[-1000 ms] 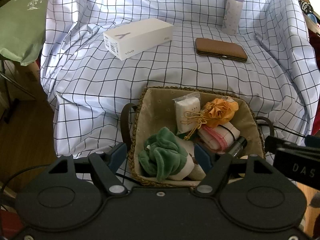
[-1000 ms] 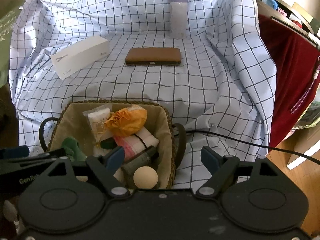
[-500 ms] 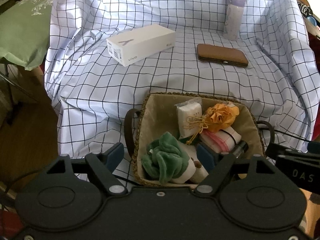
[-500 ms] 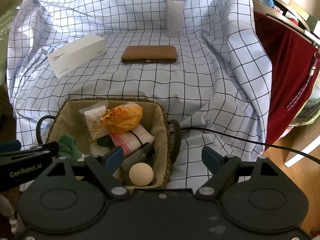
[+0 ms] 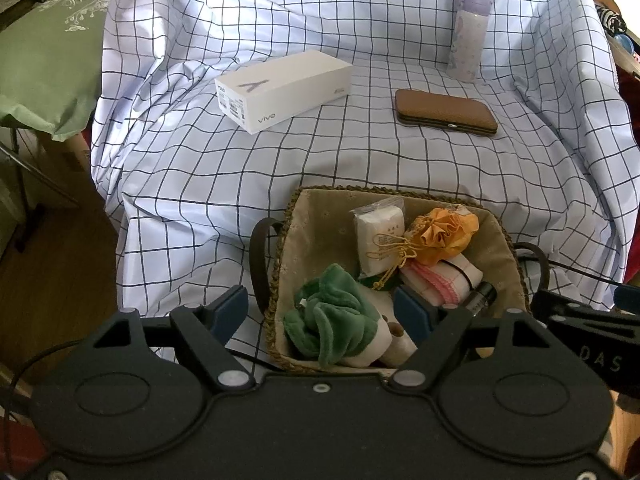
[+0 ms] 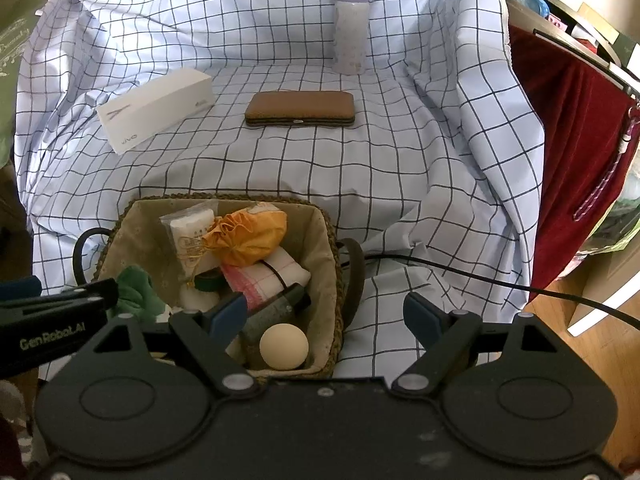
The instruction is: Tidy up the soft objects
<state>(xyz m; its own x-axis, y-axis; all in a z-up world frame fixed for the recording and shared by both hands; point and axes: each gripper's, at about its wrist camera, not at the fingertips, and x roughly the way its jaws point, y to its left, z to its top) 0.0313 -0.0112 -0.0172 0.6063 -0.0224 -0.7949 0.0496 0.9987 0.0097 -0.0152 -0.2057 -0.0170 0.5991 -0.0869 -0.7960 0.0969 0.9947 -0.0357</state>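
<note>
**Basket packed, both grippers free**

The woven basket (image 5: 516, 248) sits at the near edge of the checked cloth (image 5: 320, 160), holding a green plush (image 5: 332, 320), an orange pouch (image 5: 444, 232) and a cream ball (image 6: 284, 346). To lift the plush cleanly, close on its thickest fold. Left gripper (image 5: 320, 312) and right gripper (image 6: 324, 312) hover apart, holding nothing.

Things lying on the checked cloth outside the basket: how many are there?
3. The white box lies at the left, the brown case in the middle, and the lilac bottle stands behind the case. Folds of the cloth may hide more.
</note>
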